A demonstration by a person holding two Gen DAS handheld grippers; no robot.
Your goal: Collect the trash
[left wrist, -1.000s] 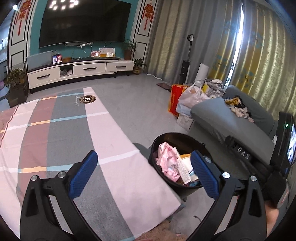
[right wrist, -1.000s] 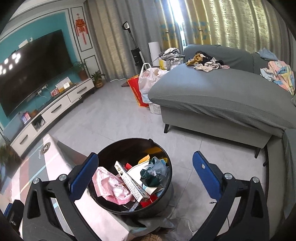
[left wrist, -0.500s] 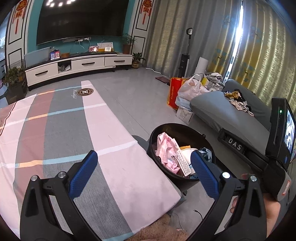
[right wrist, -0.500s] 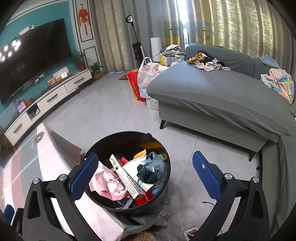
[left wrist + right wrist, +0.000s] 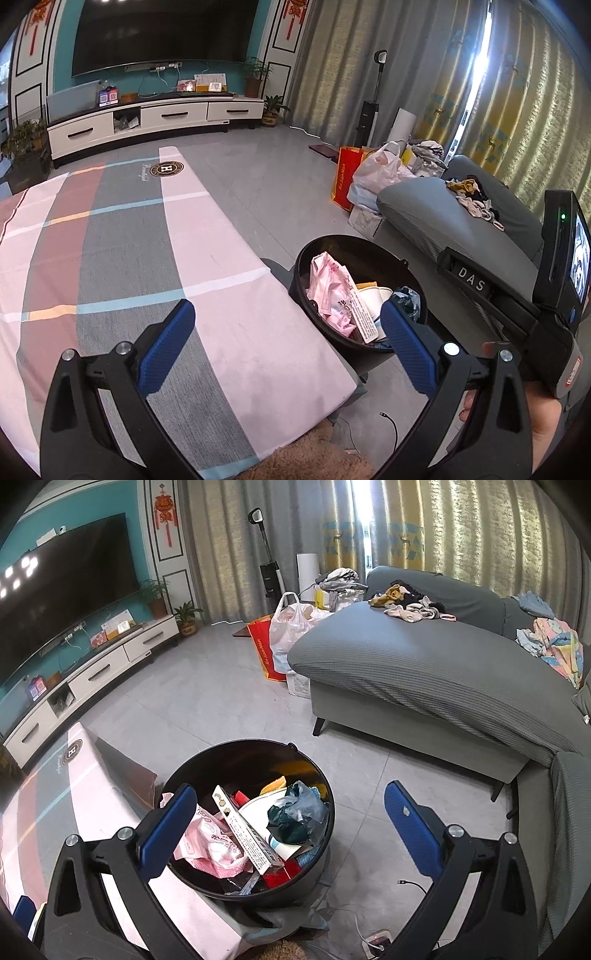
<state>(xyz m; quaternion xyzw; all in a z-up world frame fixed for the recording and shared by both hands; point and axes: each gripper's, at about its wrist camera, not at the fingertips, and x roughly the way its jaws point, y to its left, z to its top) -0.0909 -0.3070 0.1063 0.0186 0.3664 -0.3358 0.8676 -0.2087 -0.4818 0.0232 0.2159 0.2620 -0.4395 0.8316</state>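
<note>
Left wrist view: left claw [image 5: 286, 347] spread wide, empty, above striped bench cloth [image 5: 122, 236]. Black trash bin [image 5: 314, 258] beside bench edge, its near rim hidden behind right finger. Pink wrapper [image 5: 328, 284] visible inside.

Right wrist view: right claw [image 5: 290, 821] spread wide, empty, over bin [image 5: 236, 753]. Crumpled bag [image 5: 299, 812], long box [image 5: 243, 830] inside; lower contents indistinct. Sofa [image 5: 424, 672] cut off at right.

Upright black trash bin [image 5: 314, 882] beside the table, nearly full of wrappers [image 5: 214, 843].
</note>
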